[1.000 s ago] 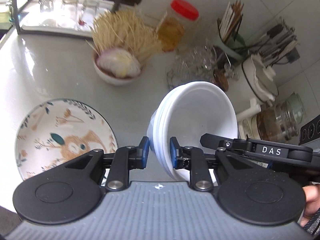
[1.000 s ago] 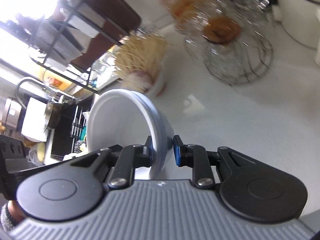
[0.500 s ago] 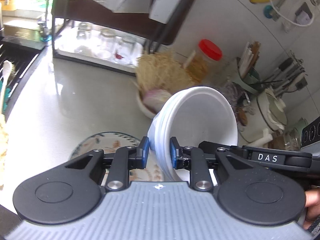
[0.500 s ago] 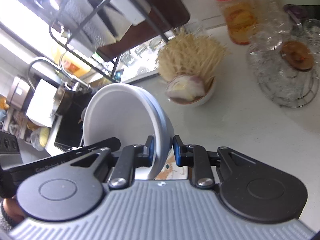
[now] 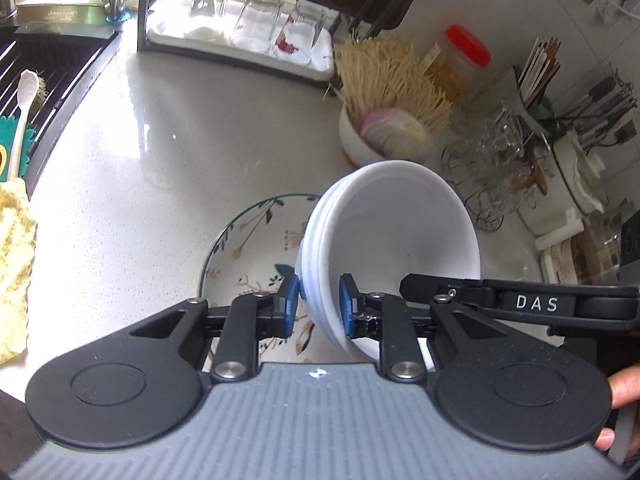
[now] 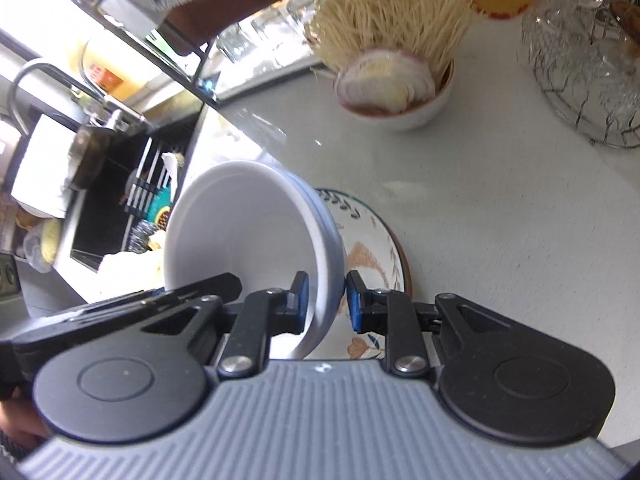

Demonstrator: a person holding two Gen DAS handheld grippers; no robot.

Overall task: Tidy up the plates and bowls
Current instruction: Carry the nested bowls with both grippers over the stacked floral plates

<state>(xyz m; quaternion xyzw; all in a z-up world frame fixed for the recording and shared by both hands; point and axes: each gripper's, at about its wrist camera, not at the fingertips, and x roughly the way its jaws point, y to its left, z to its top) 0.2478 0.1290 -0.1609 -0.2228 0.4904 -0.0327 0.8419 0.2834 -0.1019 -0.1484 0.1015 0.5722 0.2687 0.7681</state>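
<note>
The left gripper (image 5: 319, 304) and the right gripper (image 6: 323, 300) each clamp opposite rims of the white bowls (image 5: 394, 240), which hang tilted at frame centre above the flowered plate (image 5: 244, 248). The stack looks stiff, glossy, probably slippery and breakable, so the rim seems the right hold.

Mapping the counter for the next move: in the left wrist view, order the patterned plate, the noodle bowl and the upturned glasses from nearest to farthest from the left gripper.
1. Patterned plate, just below the left gripper.
2. Noodle bowl, ahead, slightly right.
3. Upturned glasses, far back on the rack tray.
</note>
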